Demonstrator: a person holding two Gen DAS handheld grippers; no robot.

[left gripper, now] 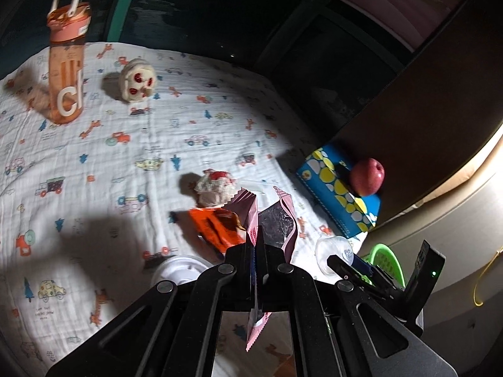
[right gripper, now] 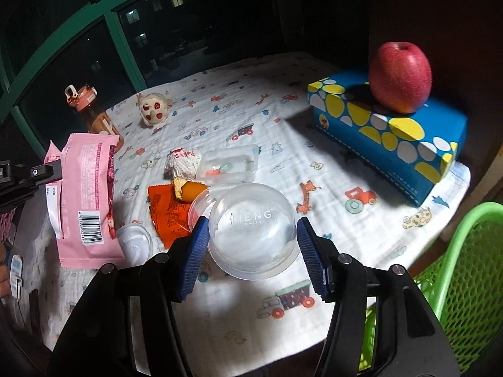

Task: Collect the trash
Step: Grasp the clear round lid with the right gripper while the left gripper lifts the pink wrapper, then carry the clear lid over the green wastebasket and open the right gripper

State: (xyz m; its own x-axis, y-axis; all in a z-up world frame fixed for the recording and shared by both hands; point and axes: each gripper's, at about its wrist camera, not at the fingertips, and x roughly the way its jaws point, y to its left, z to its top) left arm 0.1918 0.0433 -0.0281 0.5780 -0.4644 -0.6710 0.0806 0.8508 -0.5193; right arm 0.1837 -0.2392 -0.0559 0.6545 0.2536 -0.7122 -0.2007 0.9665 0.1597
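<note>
I have the left claw (left gripper: pixel 258 253) clamped on the pink wrapper (right gripper: pixel 83 198), lifted at frame left to carry it off, while my right claw (right gripper: pixel 251 248) brackets the clear cup (right gripper: pixel 251 229) low centre, beside the green basket (right gripper: pixel 465 270) waiting lower right.

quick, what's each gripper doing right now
left gripper: shut on the pink wrapper, lifted clear of the cloth.
right gripper: around the clear plastic cup, pads at its sides; a firm grip cannot be told.
</note>
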